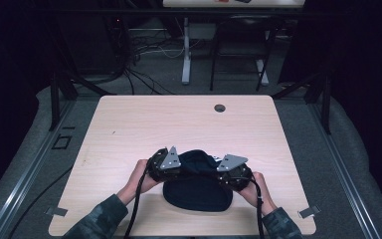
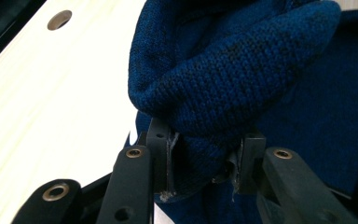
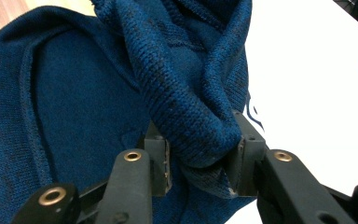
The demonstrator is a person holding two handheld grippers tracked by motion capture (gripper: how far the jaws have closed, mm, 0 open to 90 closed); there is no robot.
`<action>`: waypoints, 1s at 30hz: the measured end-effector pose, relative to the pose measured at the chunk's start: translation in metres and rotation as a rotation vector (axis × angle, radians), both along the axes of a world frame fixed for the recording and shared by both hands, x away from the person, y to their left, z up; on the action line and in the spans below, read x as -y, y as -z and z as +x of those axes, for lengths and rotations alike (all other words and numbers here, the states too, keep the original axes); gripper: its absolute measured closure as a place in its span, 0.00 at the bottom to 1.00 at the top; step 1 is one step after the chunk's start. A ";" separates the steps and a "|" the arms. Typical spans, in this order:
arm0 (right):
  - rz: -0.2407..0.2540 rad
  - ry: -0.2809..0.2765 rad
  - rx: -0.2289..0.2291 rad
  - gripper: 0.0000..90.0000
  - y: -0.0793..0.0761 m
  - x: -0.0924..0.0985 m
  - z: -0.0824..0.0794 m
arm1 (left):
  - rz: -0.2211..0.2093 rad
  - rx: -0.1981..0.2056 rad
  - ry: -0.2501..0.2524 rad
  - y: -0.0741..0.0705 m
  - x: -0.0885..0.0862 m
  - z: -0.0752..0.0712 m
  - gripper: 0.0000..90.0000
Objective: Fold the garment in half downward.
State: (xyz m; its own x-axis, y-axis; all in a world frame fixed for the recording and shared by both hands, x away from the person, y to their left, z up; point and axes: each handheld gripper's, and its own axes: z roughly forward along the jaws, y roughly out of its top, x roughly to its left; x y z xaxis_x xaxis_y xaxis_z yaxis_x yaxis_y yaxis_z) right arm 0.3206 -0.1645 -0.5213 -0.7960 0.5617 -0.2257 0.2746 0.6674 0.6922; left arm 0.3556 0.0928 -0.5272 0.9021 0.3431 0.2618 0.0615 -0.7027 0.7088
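A dark blue knitted hat [image 1: 199, 193] lies near the front edge of the pale wooden table [image 1: 144, 124]. Its upper edge is lifted into a bunched fold between the two grippers. My left gripper [image 1: 179, 168] comes in from the left. In the left gripper view its jaws [image 2: 205, 161] pinch a thick roll of the knit [image 2: 223, 84]. My right gripper [image 1: 219, 172] comes in from the right. In the right gripper view [image 3: 200, 161] it is shut on a twisted fold of the same hat [image 3: 74, 107]. A hand holds each gripper.
A round cable hole [image 1: 220, 108] sits near the table's far edge, and it also appears in the left gripper view as the cable hole [image 2: 59, 19]. Beyond the table stand a desk's legs [image 1: 186, 50] and loose cables [image 1: 139, 50] on a dark floor.
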 end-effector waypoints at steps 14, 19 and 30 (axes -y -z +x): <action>-0.099 0.024 0.074 0.74 0.013 -0.011 0.027 | 0.039 0.025 -0.063 0.017 0.002 0.017 0.75; -0.071 0.034 0.064 0.73 0.013 -0.010 0.038 | 0.002 -0.007 -0.072 0.017 0.000 0.023 0.75; -0.075 0.028 0.029 0.67 0.010 -0.003 0.024 | 0.001 -0.058 -0.033 0.014 -0.005 0.013 0.62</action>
